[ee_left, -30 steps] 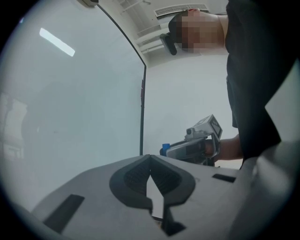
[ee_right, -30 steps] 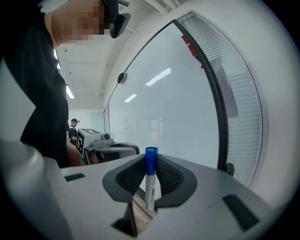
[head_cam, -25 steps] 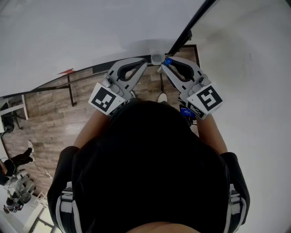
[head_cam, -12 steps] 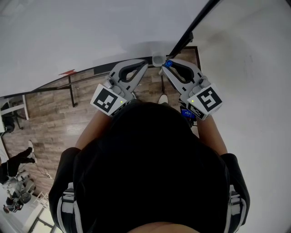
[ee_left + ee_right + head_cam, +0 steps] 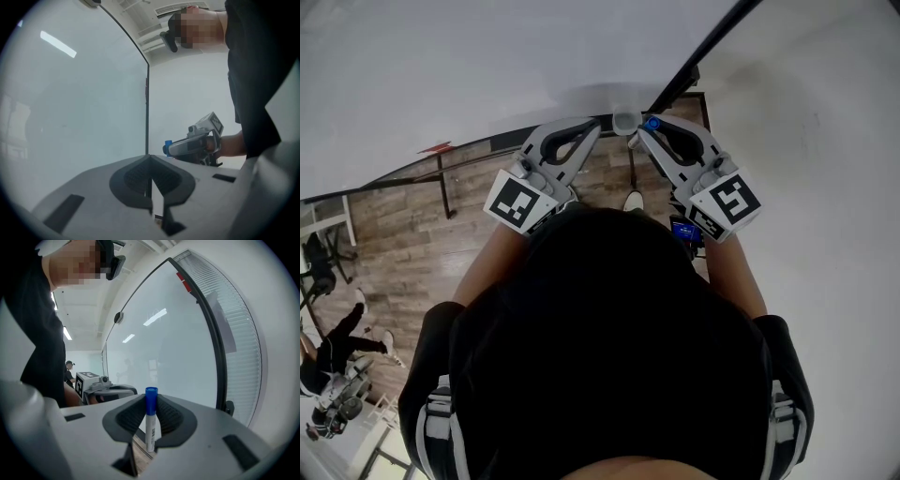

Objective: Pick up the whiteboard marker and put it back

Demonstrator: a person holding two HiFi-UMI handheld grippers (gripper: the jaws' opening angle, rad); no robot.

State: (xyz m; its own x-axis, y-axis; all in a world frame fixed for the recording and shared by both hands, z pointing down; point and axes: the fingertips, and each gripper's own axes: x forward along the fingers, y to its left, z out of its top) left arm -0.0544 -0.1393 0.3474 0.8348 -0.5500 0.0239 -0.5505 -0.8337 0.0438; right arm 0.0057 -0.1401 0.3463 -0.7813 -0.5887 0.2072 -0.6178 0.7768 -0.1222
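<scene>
The whiteboard marker [image 5: 150,420], white with a blue cap [image 5: 651,123], stands upright between the jaws of my right gripper [image 5: 150,401], which is shut on it. In the head view that right gripper [image 5: 643,127] is held up close to the whiteboard [image 5: 441,66], beside its black frame edge [image 5: 694,61]. My left gripper [image 5: 598,128] is level with it on the left. In the left gripper view, the left gripper [image 5: 150,159] has its pads together with nothing between them. The right gripper [image 5: 194,143] with the blue cap [image 5: 167,148] shows just beyond, in front of the whiteboard [image 5: 70,103].
The person's head and shoulders fill the lower head view. Below lies a wood floor [image 5: 403,234] with the board's black stand [image 5: 443,183]. A white wall [image 5: 825,141] is on the right. A bystander [image 5: 333,342] stands at the lower left. Window blinds [image 5: 239,348] lie right of the board.
Both grippers have stayed almost where they were, the marker still held. The bystander at the lower left of the head view has shifted position.
</scene>
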